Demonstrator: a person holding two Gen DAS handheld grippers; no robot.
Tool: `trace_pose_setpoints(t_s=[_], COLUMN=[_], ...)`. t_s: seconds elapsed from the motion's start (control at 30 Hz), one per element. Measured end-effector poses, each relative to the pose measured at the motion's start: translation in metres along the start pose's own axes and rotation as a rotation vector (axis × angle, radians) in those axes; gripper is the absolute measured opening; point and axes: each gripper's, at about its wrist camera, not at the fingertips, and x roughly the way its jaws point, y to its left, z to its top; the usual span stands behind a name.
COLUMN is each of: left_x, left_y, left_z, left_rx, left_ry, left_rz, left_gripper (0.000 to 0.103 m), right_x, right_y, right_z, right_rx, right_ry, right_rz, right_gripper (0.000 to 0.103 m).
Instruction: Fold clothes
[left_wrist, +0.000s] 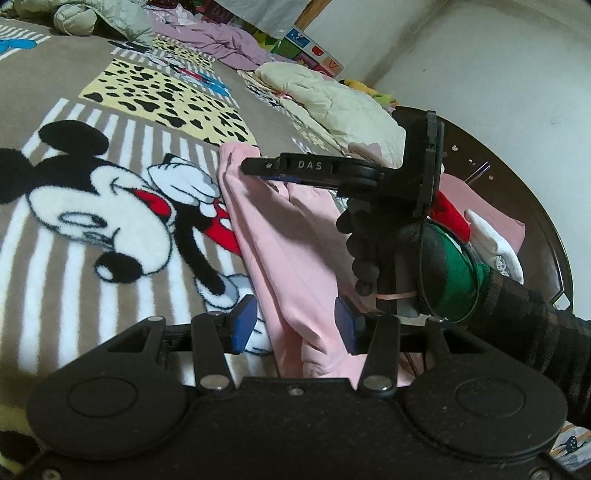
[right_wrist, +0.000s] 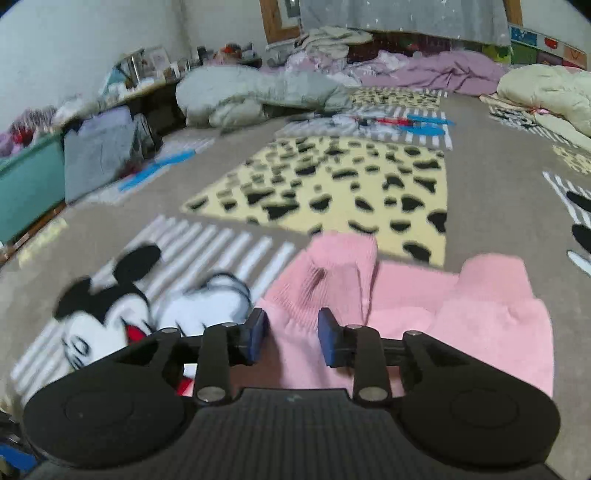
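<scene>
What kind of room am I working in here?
Most likely a bedroom: a cartoon-print blanket covers a bed-like surface, rumpled quilts lie at its far end, and a pink garment lies on it.

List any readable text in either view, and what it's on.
"DAS": raised letters on the right gripper's black finger, left wrist view.
Picture panels by the far wall: symbols only, no readable words.
Blanket: cartoon mouse and spot print, no text.
Pink garment: no label visible.
Right wrist view: nothing readable; shelf items too blurred.
</scene>
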Motion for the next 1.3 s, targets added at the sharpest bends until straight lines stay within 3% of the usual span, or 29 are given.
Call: trace_pose_setpoints(t_s=[0.13,0.2,0.3,0.5,0.67,0.77,0.87,0.9,0.97,1.03,1.1,1.13,1.17,1.2,1.23,1.27,1.3], left_x=[0.000,-0.001,-0.004,-0.005,-0.006,0.009,0.044,0.043,0.034,0.016,0.018,0.029,0.031,0.027,0.020,0.008,-0.001], left_y=[0.002,0.003,0.003,-0.017,-0.036,-0.054,-0.054,-0.057,-0.064,-0.078,-0.077,-0.073,-0.072,-0.077,-0.084,-0.091,-0.097], left_z=[-0.001,0.000,0.002,0.003,0.003,-0.007,-0.031,-0.039,-0.038,-0.041,-0.048,-0.055,-0.059,-0.058,-0.055,-0.053,-0.055], left_rx=[-0.003,-0.006,-0.001,0.087,0.170,0.262,0.336,0.367,0.356,0.402,0.374,0.375,0.393,0.399,0.408,0.440,0.476], left_ry=[0.004,-0.001,-0.015,-0.071,-0.120,-0.034,0.154,0.119,0.108,0.058,0.086,0.132,0.119,0.117,0.108,0.062,0.018], left_rz=[0.013,0.014,0.018,0.009,-0.005,0.011,0.169,0.167,0.172,0.153,0.162,0.209,0.209,0.205,0.207,0.210,0.225], left_gripper=[0.045,0.045,0.045,0.043,0.028,0.023,0.021,0.021,0.021,0.021,0.021,0.021,0.021,0.022,0.029,0.048,0.055], right_x=[-0.002,0.006,0.005,-0.024,-0.069,-0.096,-0.093,-0.084,-0.081,-0.083,-0.095,-0.100,-0.095,-0.091,-0.097,-0.103,-0.116], right_y=[-0.008,-0.014,-0.013,0.001,0.010,0.020,0.020,0.019,0.012,0.010,0.016,0.019,0.021,0.023,0.023,0.022,0.018], right_z=[0.004,-0.002,-0.001,-0.002,-0.017,-0.041,-0.073,-0.086,-0.101,-0.092,-0.086,-0.083,-0.085,-0.087,-0.087,-0.086,-0.085], right_rx=[0.024,0.024,0.019,-0.028,-0.019,-0.027,-0.012,-0.021,-0.018,0.021,0.020,0.019,0.002,-0.014,-0.007,0.002,0.041], right_ry=[-0.041,-0.002,0.014,-0.046,-0.100,-0.112,-0.044,0.006,-0.033,-0.016,-0.034,-0.039,0.012,0.060,0.051,0.040,0.004], right_rz=[-0.018,-0.046,-0.047,-0.055,0.029,0.077,0.091,0.067,0.077,0.072,0.050,0.039,0.022,0.007,0.009,0.013,0.030], right_gripper=[0.031,0.022,0.021,0.023,0.024,0.024,0.024,0.024,0.023,0.022,0.024,0.024,0.024,0.024,0.025,0.025,0.026])
